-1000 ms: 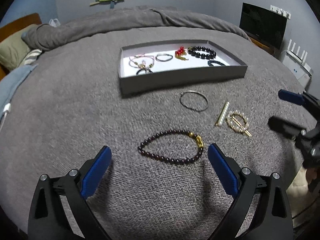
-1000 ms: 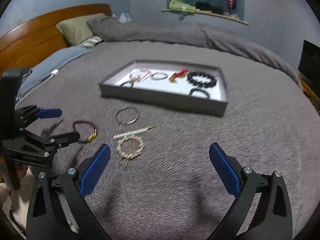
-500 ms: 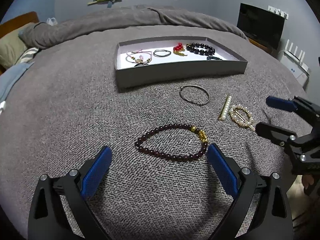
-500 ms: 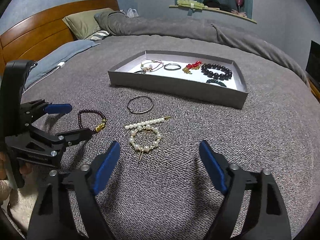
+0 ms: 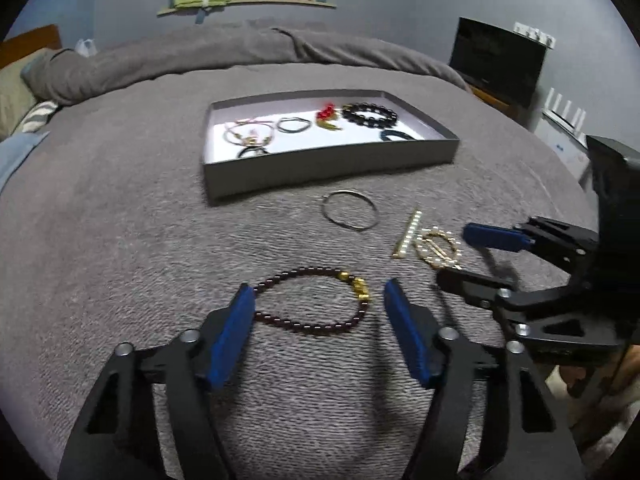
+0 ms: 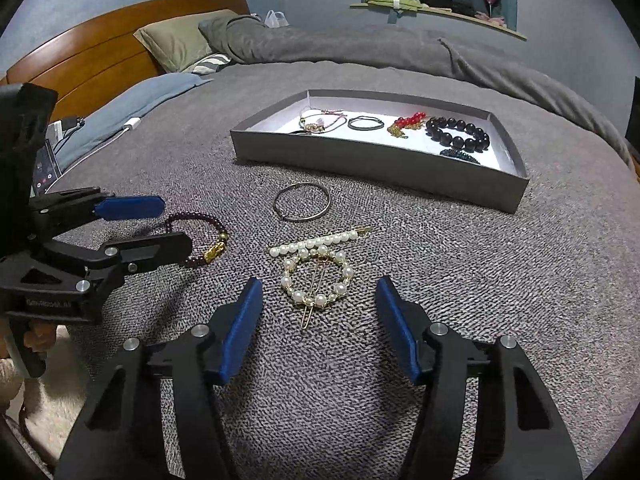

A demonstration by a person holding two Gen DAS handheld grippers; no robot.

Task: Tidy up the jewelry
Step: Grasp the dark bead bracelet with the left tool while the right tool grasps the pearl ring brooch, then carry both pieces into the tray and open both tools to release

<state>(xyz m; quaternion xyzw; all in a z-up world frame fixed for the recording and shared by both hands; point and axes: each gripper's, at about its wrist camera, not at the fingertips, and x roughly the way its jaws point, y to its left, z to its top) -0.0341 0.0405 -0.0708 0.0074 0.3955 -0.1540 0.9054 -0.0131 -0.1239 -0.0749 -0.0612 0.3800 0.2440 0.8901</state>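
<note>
On the grey bedspread (image 5: 120, 220), the left tool (image 5: 318, 300) stands wide open and empty, its blue pads flanking the dark red beaded bracelet with a gold charm (image 5: 316, 300). The right tool (image 6: 318, 292), equally spread and empty, frames the round pearl hair clip (image 6: 316, 280) beside the straight pearl barrette (image 6: 316, 243). Only the right view shows the wooden headboard (image 6: 100, 60); both show the thin silver bangle (image 5: 349, 210) before the shallow grey cardboard tray (image 5: 332, 168).

Both low wrist views (perhaps converging) share tray (image 5: 328, 166).
</note>
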